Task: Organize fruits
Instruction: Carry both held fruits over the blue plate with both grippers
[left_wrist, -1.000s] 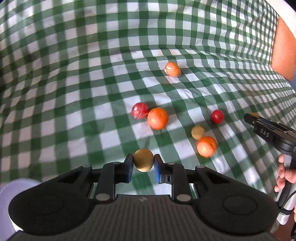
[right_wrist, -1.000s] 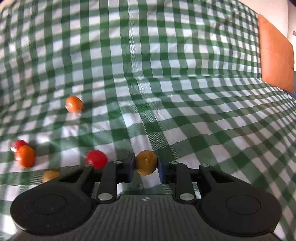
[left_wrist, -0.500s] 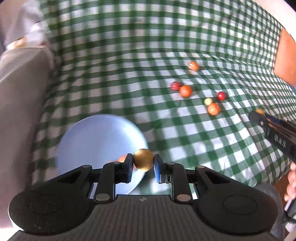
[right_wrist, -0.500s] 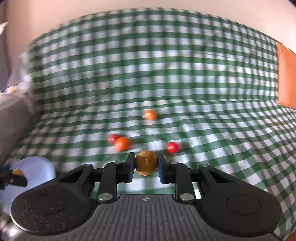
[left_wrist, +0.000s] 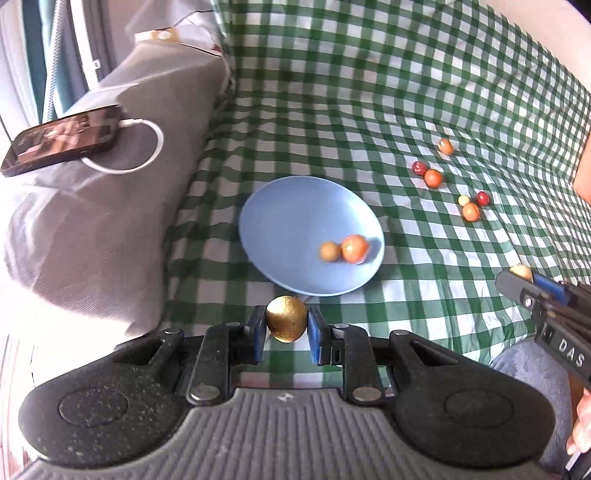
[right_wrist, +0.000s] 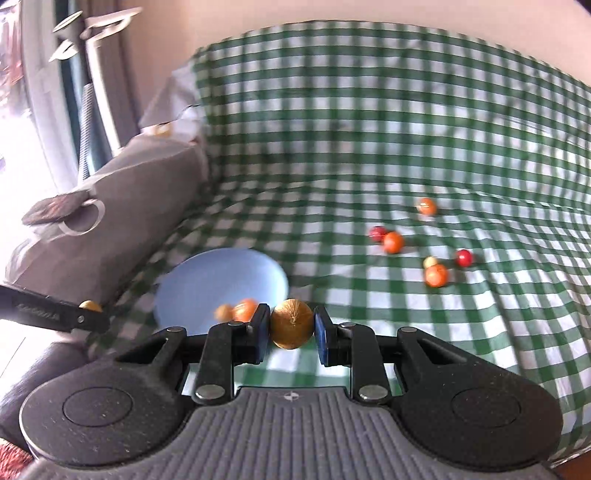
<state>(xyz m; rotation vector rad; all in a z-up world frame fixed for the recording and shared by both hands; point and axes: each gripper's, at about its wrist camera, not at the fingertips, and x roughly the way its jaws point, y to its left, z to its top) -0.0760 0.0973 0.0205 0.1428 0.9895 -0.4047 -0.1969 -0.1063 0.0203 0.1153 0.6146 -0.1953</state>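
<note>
My left gripper (left_wrist: 286, 325) is shut on a small golden-brown fruit (left_wrist: 286, 323), just short of the near rim of a blue plate (left_wrist: 291, 218). Two fruits, one tan (left_wrist: 329, 251) and one orange (left_wrist: 354, 249), lie on the plate. My right gripper (right_wrist: 291, 325) is shut on a second golden-brown fruit (right_wrist: 291, 324), with the blue plate (right_wrist: 221, 277) to its left. Several red and orange fruits (left_wrist: 433, 178) lie loose on the green checked cloth (left_wrist: 424, 92) to the right. The right gripper's tip (left_wrist: 521, 275) shows at the left wrist view's right edge.
A grey cushion (left_wrist: 103, 206) lies left of the plate, with a phone (left_wrist: 61, 138) and white cable on it. An orange cushion (left_wrist: 583, 173) sits at the far right. A person's leg in blue fabric (left_wrist: 528, 369) and a hand (left_wrist: 581, 421) are at lower right.
Both grippers, each still holding its fruit, have pulled back and up, away from the loose fruits and leftward. The blue plate and grey cushion have come into view.
</note>
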